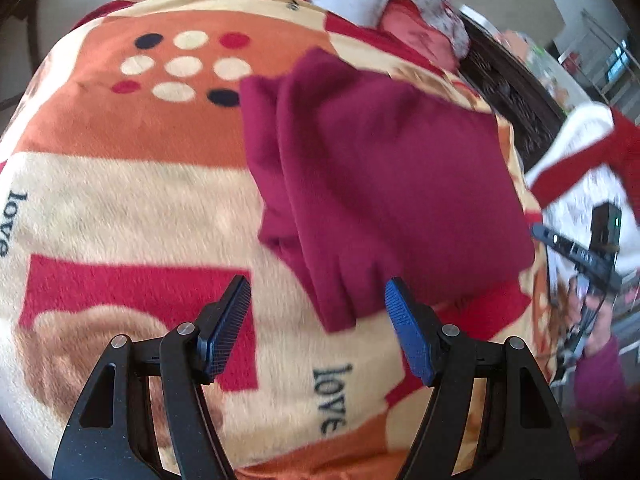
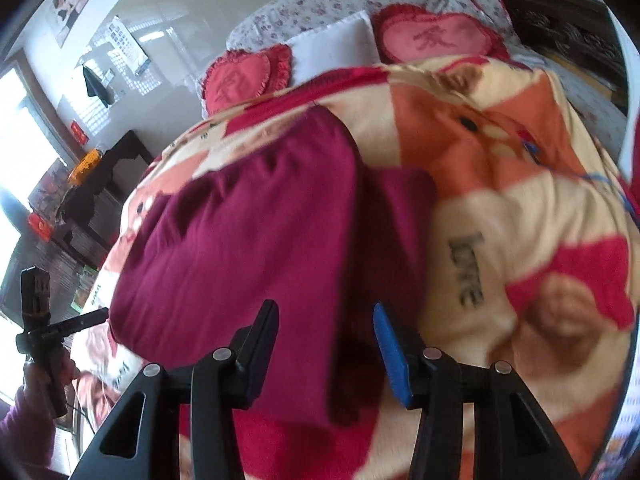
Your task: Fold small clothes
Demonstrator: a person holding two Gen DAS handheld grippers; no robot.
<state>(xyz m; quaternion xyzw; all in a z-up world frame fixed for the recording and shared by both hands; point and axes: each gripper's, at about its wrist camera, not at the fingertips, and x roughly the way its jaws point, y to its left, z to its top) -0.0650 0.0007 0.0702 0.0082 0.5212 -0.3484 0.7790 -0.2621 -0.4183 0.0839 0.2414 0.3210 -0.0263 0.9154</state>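
A maroon garment (image 1: 380, 180) lies folded into a thick rectangle on a fleece blanket (image 1: 120, 200) printed with bears and the word "love". My left gripper (image 1: 317, 286) hovers open over the garment's near corner, whose tip shows between the blue pads without touching them. In the right wrist view the same garment (image 2: 248, 240) runs from the centre down toward me. My right gripper (image 2: 325, 309) stands open over its near edge. The cloth lies between the fingers, and neither pad presses on it.
Two red heart cushions (image 2: 434, 36) (image 2: 236, 76), a white pillow (image 2: 336, 50) and a floral pillow lie at the bed's head. A dark carved headboard (image 1: 512, 92) borders one side. A dark cabinet (image 2: 116, 176) stands beyond the bed. A hand in a purple sleeve (image 2: 28, 408) holds a black handle.
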